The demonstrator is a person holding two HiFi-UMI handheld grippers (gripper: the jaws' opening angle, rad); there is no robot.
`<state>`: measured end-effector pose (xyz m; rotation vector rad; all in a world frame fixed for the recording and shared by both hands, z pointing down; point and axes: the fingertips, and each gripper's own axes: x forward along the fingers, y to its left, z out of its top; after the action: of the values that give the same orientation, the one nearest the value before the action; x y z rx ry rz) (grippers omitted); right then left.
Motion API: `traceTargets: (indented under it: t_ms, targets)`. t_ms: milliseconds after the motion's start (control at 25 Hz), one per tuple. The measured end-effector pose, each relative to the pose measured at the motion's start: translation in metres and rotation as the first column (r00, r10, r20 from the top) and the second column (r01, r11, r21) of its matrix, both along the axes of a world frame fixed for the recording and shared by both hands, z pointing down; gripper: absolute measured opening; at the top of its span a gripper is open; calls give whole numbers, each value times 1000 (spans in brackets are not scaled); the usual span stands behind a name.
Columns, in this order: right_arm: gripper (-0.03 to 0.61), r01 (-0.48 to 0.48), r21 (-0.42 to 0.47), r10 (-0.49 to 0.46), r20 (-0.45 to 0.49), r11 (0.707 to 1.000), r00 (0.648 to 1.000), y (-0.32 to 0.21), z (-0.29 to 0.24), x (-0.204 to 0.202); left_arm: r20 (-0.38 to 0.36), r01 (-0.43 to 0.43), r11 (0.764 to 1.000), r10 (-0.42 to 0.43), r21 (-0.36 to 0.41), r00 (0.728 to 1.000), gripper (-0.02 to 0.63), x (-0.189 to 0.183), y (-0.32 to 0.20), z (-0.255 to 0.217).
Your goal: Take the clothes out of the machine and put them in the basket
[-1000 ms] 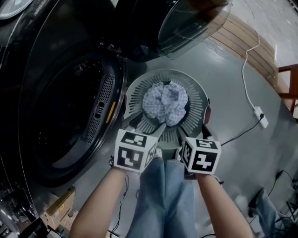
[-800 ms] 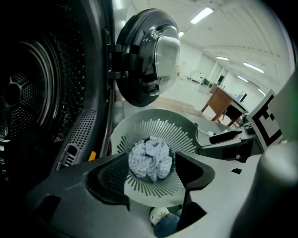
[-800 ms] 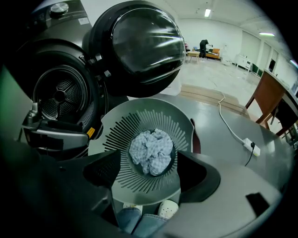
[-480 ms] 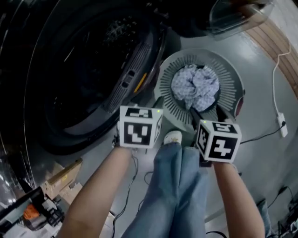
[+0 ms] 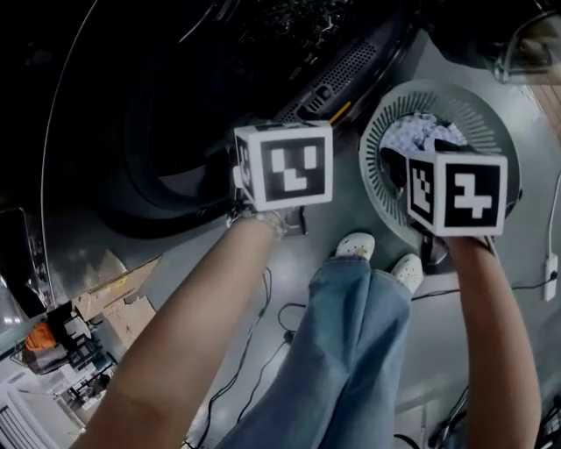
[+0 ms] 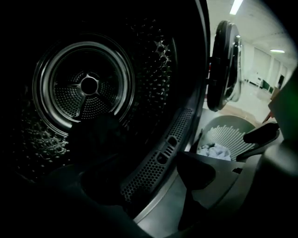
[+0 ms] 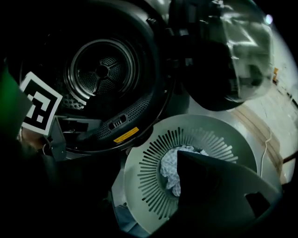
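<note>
Right, both empty: my left gripper (image 6: 130, 181), jaws just opened wider, faces the drum (image 6: 88, 86), my right gripper (image 7: 135, 188) gapes above the basket (image 7: 151, 155) with its pale cloth (image 7: 170, 169), and the dark heap (image 6: 95, 135) inside looks soft and light, so I'd pinch a raised fold.

**Floor, cables and clutter at the margins**

A grey floor (image 5: 184, 254) fills the head view. The person's blue jeans (image 5: 342, 351) run down the middle, ending in a pair of white shoes (image 5: 355, 245) set side by side. Thin black cables (image 5: 282, 320) trail across the floor just left of the jeans. At lower left lies a cardboard box (image 5: 118, 294), with something orange (image 5: 39, 338) (too small to identify) near it. A white power strip (image 5: 551, 279) sits at the right edge. The right gripper view shows wooden boards (image 7: 253, 125) with a white cord (image 7: 269, 139) crossing them. The left gripper view catches ceiling lights (image 6: 236, 6).
</note>
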<state>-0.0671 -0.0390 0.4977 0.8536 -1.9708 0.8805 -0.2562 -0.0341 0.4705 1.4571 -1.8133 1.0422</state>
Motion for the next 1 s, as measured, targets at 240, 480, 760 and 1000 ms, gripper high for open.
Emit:
traceTargets:
  t_ms: [240,480,760,1000]
  targets:
    - [376,166,30,-163,-69,986,984,-9,8,-47,179,128,991,-121,-28,976,392,-59,-12,-1]
    - [376,224,86,-218,-79,971,973,-19,16,-62,302,209,971,-167,-112,938,459,-105,-29,17]
    - [376,262,118,-245,-137,958,960,-34,32,-65,355,179,954,-84,-242,931,484,-129,-40,57]
    - [376,250,216,-220,-151,944,964,-68,40,-84,227,127,910,-38,-394,973,500,-128,-43,106]
